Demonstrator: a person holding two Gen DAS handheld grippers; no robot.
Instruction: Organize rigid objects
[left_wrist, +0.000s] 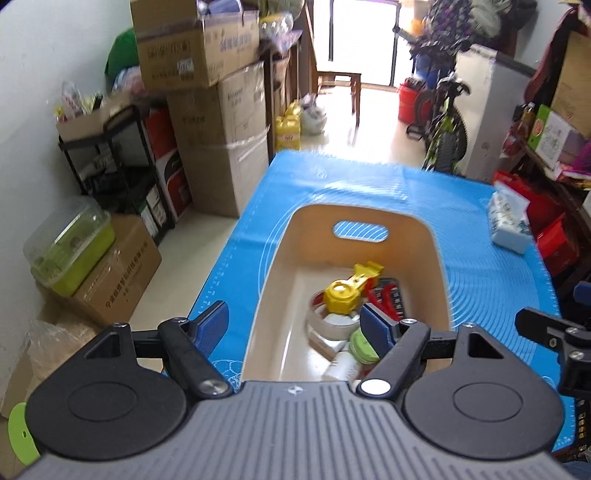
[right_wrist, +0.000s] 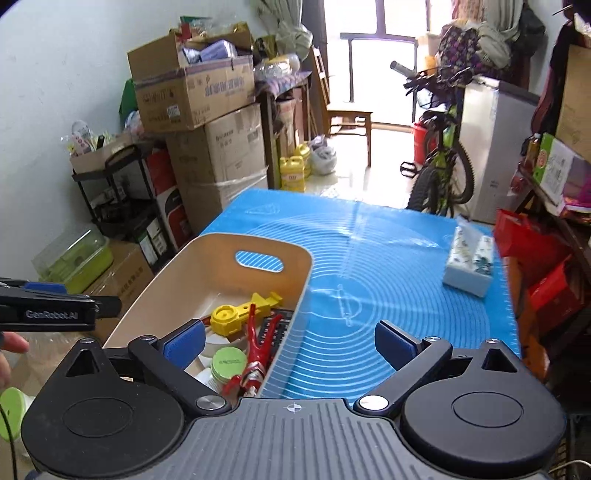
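Only the right wrist shows red pliers (right_wrist: 255, 354) (perhaps) in the bin (right_wrist: 177, 280).

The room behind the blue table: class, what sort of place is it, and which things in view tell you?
Probably a lived-in home room used for storage. Stacked cardboard boxes line the left wall, a green bicycle leans near a white cabinet, and a wooden chair stands by the bright window.

Black tool (left_wrist: 291, 325), blue pads (left_wrist: 212, 325), grey ribbing
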